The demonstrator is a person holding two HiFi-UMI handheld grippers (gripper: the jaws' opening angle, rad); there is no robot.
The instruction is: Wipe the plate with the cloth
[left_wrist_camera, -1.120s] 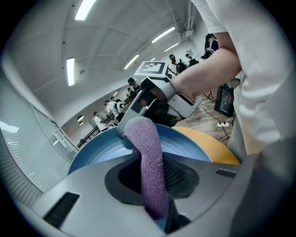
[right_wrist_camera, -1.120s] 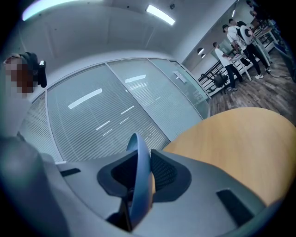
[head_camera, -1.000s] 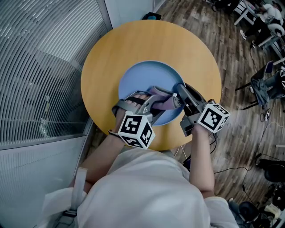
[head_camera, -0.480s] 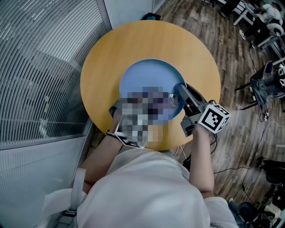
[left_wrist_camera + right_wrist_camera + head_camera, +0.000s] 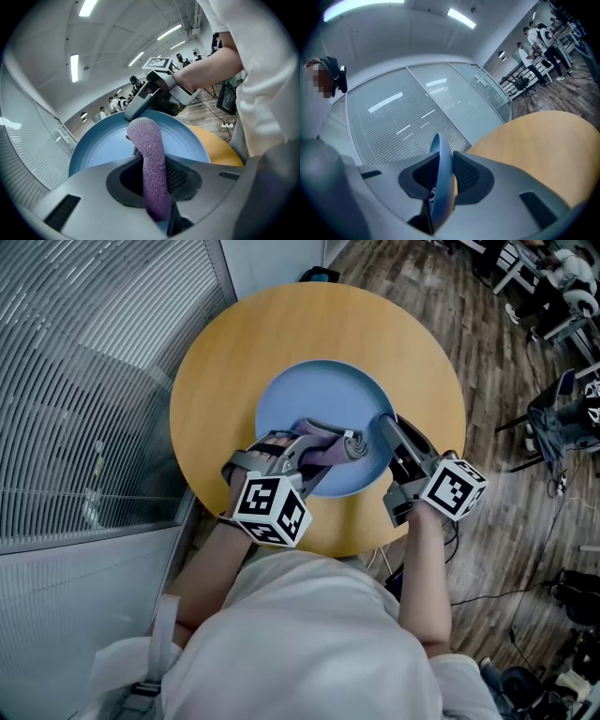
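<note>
The shallow round blue plate (image 5: 323, 395) sits in the middle of the round yellow wooden table (image 5: 281, 324). The left tongs (image 5: 352, 446) clamp a fuzzy purple cloth (image 5: 326, 450), which lies inside the plate. The right tongs (image 5: 384, 425) pinch the plate's right rim.

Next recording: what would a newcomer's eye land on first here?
A round blue plate sits in the middle of a round yellow wooden table, its near right rim pinched in the right claw. The left claw grips a fuzzy purple cloth held over the plate's near side.
</note>
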